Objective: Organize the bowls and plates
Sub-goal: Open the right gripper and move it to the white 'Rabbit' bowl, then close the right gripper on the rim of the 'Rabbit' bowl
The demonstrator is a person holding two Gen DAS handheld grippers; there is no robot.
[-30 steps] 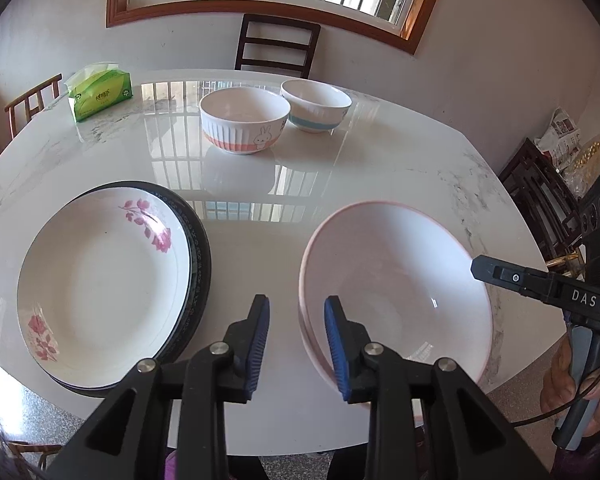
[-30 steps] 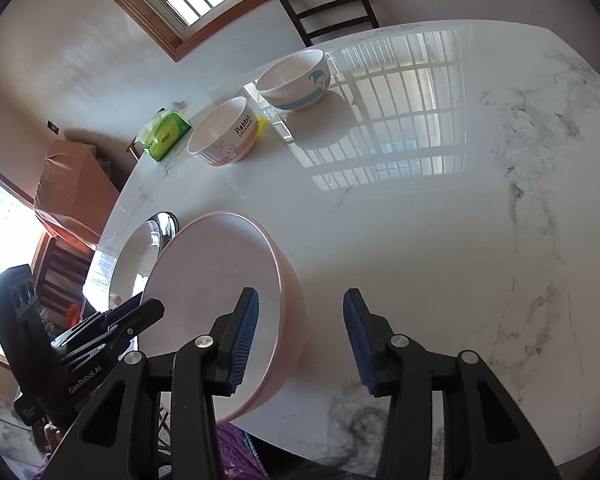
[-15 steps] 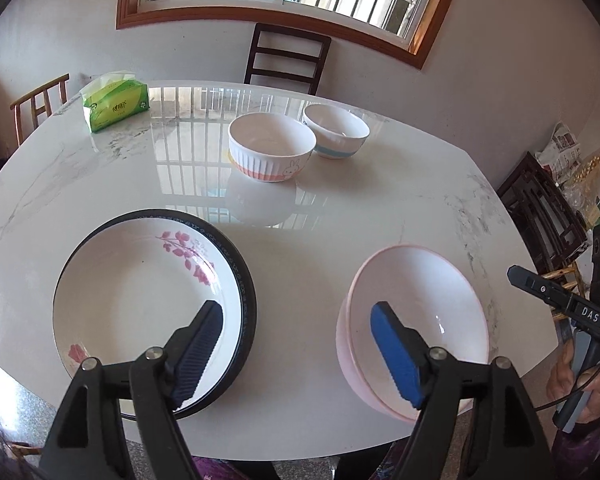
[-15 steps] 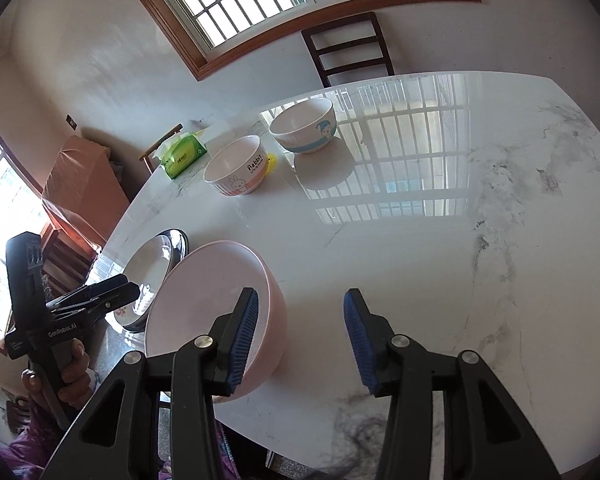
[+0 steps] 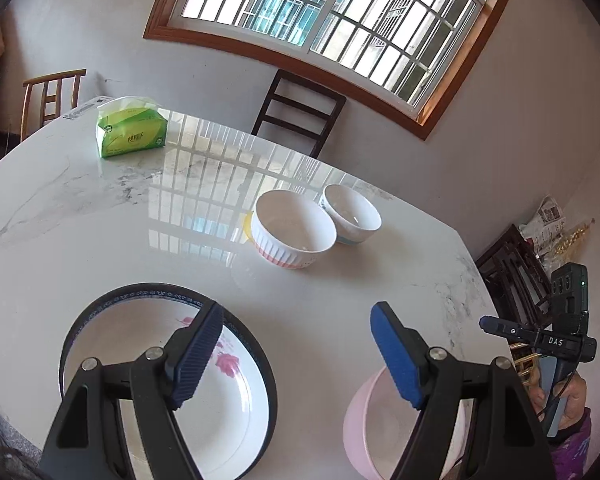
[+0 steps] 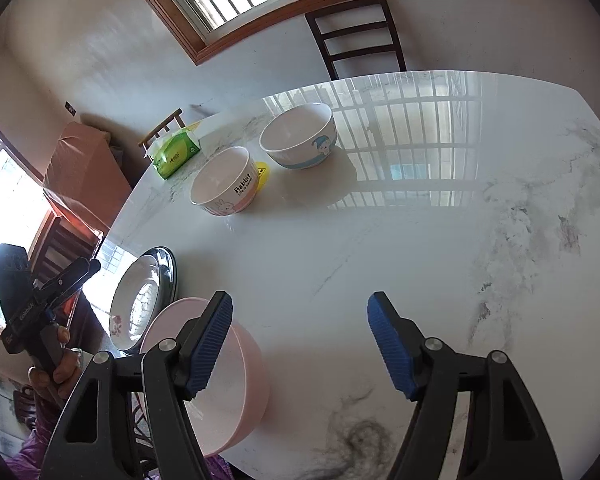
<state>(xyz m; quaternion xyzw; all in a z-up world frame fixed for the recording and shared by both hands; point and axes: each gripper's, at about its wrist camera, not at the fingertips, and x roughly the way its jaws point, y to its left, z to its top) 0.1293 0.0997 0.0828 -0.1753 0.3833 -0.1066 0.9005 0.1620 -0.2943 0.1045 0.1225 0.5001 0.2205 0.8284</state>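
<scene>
Glossy veined marble table (image 5: 100, 232), glazed ceramic bowls (image 5: 292, 236), ribbed rubbery jaws

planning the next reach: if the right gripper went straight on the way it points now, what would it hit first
Probably bare marble table: the right gripper, fingers opening and empty, aims past the pink bowl on its left. Depth is unclear.

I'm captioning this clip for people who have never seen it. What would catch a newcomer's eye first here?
Probably the glossy white marble table mirroring the barred window. At its near edge a floral plate sits on a dark-rimmed plate, with a pink bowl beside them. Farther back two small bowls stand close together, the rabbit bowl and a blue-banded bowl, with a green tissue pack beyond.
</scene>
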